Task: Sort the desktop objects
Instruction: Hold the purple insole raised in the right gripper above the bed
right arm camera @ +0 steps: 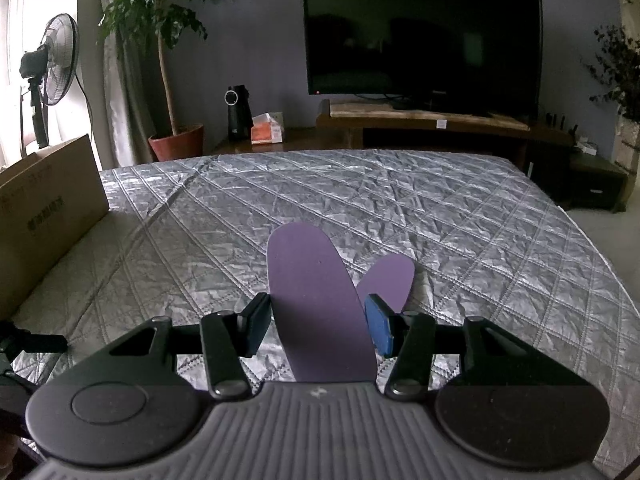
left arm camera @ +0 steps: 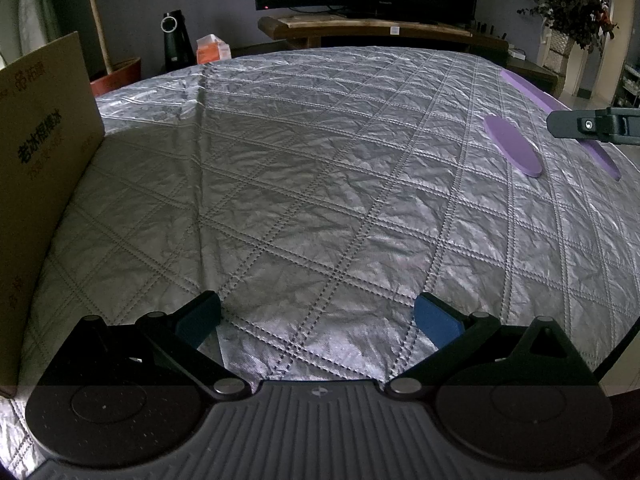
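Note:
My right gripper (right arm camera: 318,326) is shut on a purple insole (right arm camera: 316,300), its pads pressing the two long edges; the insole sticks out forward above the silver quilted cloth (right arm camera: 460,232). A second purple insole (right arm camera: 388,280) lies flat on the cloth just beyond and to the right. In the left wrist view the lying insole (left arm camera: 512,146) is at the far right, with the held insole (left arm camera: 532,92) behind it and a finger of the right gripper (left arm camera: 592,126) across it. My left gripper (left arm camera: 318,320) is open over bare cloth, nothing between its blue pads.
An open cardboard box (left arm camera: 44,160) stands on the cloth's left side, seen also in the right wrist view (right arm camera: 44,208). Beyond the far edge are a TV (right arm camera: 420,32) on a wooden stand, a potted plant (right arm camera: 176,144) and a fan (right arm camera: 56,68).

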A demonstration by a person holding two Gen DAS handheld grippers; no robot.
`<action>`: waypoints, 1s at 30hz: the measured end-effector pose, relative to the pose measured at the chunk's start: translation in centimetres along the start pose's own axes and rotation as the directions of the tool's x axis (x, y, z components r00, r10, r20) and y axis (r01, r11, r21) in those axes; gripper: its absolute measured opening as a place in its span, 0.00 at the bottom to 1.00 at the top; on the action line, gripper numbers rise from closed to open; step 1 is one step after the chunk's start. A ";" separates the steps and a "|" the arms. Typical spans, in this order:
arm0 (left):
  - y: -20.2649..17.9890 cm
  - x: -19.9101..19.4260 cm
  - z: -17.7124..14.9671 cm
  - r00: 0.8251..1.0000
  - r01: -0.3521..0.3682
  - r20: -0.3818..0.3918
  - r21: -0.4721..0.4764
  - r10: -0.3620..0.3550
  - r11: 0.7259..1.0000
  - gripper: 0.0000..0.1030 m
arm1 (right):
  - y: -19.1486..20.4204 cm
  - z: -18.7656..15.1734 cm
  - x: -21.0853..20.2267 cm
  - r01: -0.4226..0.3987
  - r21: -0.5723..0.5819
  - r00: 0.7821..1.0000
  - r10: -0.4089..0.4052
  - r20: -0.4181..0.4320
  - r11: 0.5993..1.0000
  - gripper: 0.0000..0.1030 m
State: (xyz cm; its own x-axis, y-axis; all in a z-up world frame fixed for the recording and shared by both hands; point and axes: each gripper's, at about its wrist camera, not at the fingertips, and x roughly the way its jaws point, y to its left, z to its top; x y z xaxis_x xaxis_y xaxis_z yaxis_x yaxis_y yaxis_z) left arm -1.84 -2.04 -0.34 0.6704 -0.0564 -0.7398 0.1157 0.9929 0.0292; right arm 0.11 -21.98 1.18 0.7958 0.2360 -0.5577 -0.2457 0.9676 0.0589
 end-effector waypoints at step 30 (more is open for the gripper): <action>0.0 0.0 0.0 1.000 -0.002 0.002 0.001 0.002 1.000 1.00 | -0.8 0.0 -0.4 -0.013 -0.012 1.000 0.013 -0.009 1.000 0.47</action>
State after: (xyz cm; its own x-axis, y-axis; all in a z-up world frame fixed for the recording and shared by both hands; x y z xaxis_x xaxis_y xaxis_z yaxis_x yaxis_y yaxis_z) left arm -1.83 -2.04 -0.34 0.6723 -0.0549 -0.7383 0.1154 0.9928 0.0312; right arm -0.04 -22.85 1.37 0.7874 0.2481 -0.5644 -0.2629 0.9632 0.0566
